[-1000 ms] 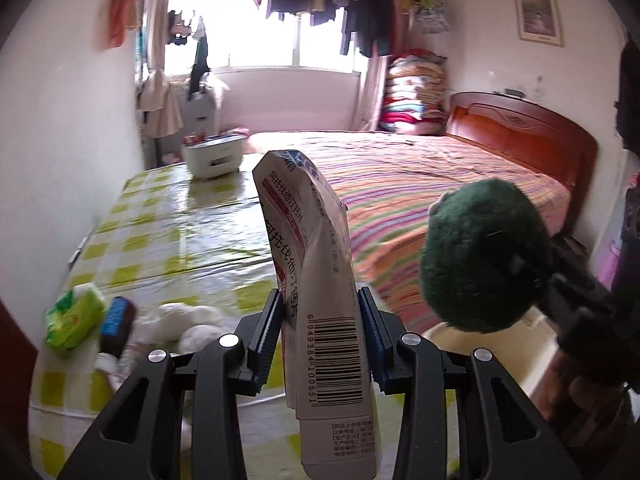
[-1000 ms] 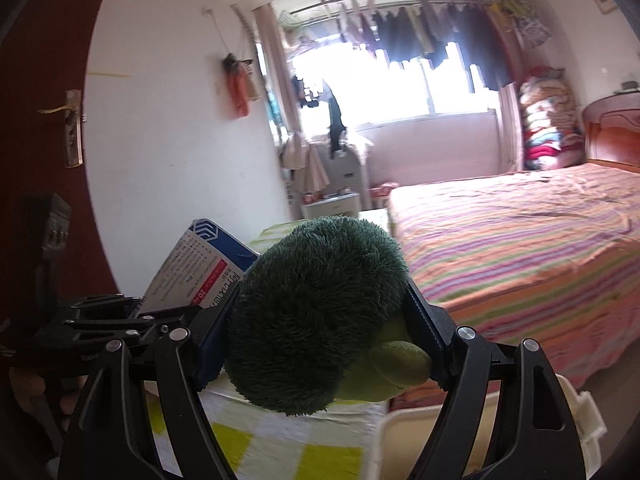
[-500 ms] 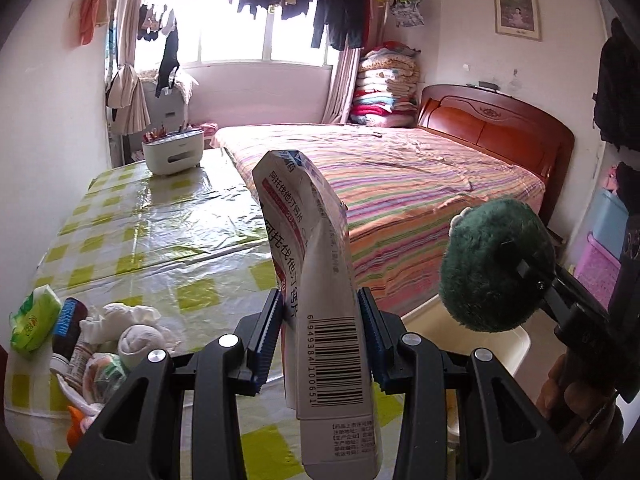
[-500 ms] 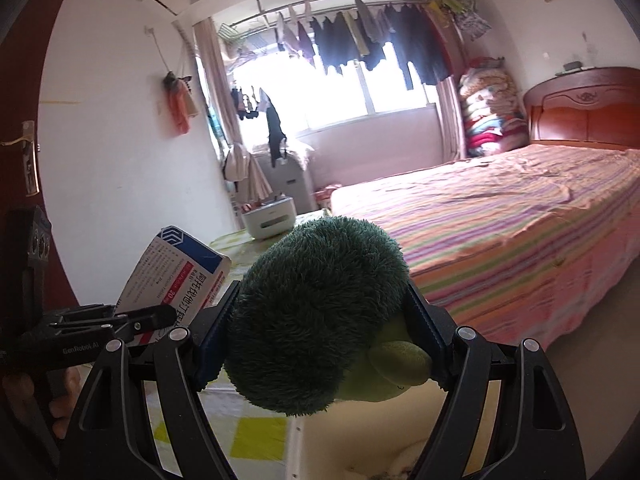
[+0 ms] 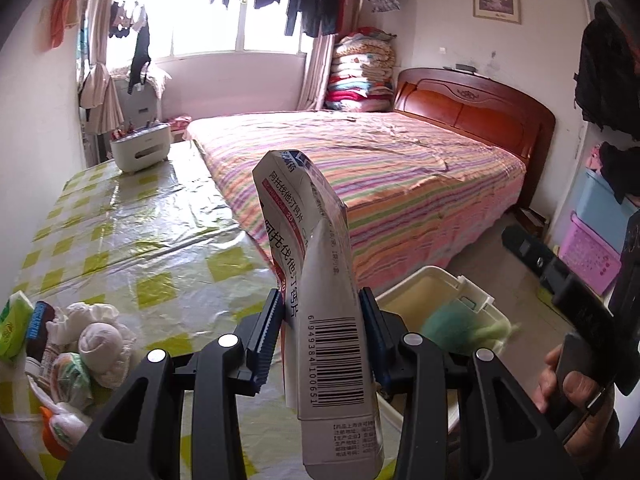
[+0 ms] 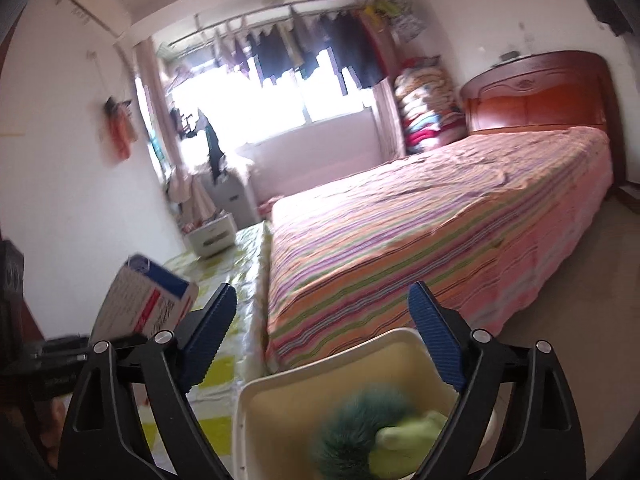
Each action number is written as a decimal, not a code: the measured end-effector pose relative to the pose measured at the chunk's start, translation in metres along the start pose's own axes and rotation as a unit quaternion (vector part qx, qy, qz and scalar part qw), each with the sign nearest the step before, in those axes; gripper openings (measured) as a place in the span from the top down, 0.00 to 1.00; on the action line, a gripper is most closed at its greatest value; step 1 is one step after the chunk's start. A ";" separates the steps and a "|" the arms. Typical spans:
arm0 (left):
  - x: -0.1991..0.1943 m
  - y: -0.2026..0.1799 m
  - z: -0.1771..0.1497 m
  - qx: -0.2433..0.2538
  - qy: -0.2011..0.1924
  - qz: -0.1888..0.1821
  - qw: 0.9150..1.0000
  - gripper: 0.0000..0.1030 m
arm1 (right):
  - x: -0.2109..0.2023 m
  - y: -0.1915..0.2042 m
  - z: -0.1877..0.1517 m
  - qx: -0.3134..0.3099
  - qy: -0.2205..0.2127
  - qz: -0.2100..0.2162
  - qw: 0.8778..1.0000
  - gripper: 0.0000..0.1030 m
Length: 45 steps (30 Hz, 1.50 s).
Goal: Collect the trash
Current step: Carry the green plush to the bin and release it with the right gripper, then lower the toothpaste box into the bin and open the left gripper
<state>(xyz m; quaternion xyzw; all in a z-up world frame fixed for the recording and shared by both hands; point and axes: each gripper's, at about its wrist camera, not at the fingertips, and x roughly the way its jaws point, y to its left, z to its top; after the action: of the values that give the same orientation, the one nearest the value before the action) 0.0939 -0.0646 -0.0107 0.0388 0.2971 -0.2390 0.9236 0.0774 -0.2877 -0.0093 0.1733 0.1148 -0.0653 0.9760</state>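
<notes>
Right gripper [image 6: 322, 344] releasing plush [image 6: 372, 436] into bin [image 6: 256, 392].
Jaws spreading, empty now; a second ago pinching plush, now falling at 6 o'clock. Left gripper [image 5: 320, 344] pinching box [image 5: 316, 280]; bin at 3 o'clock.

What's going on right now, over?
Right gripper opening, empty; green plush toy in the white bin. Left gripper clamps a flattened medicine box. Nothing blocking the bin.

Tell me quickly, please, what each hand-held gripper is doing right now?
Left hand-held gripper: closed on the crumpled medicine box.
Right hand-held gripper: jaws opening, nothing between them; green plush toy in the bin below.
</notes>
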 end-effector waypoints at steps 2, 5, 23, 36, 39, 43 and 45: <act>0.004 -0.005 -0.001 0.003 0.005 -0.007 1.000 0.62 | -0.004 -0.005 0.002 0.009 -0.008 -0.001 1.000 0.16; 0.010 -0.013 -0.002 0.009 0.014 -0.018 1.000 0.62 | -0.012 -0.007 0.003 0.018 -0.025 -0.012 0.999 0.15; 0.036 -0.061 -0.008 0.057 0.049 -0.065 0.995 0.59 | -0.020 -0.026 0.007 0.050 -0.036 -0.024 0.998 0.15; 0.017 -0.070 -0.004 0.104 0.000 -0.027 0.994 0.22 | -0.017 -0.016 0.005 0.028 -0.027 -0.058 0.998 0.15; 0.017 -0.066 -0.003 0.095 0.006 -0.024 0.995 0.22 | -0.015 -0.008 0.006 0.013 -0.025 -0.071 0.997 0.15; 0.016 -0.057 -0.004 0.088 0.009 -0.014 0.996 0.22 | -0.010 0.004 0.003 -0.006 -0.019 -0.079 0.997 0.14; 0.016 -0.052 -0.004 0.085 0.011 -0.009 0.996 0.22 | -0.008 0.010 0.003 -0.014 -0.017 -0.076 0.997 0.14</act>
<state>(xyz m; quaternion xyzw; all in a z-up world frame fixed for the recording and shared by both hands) 0.0783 -0.1164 -0.0194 0.1172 0.2858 -0.2714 0.9116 0.0720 -0.2785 -0.0012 0.1496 0.1115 -0.1408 0.9723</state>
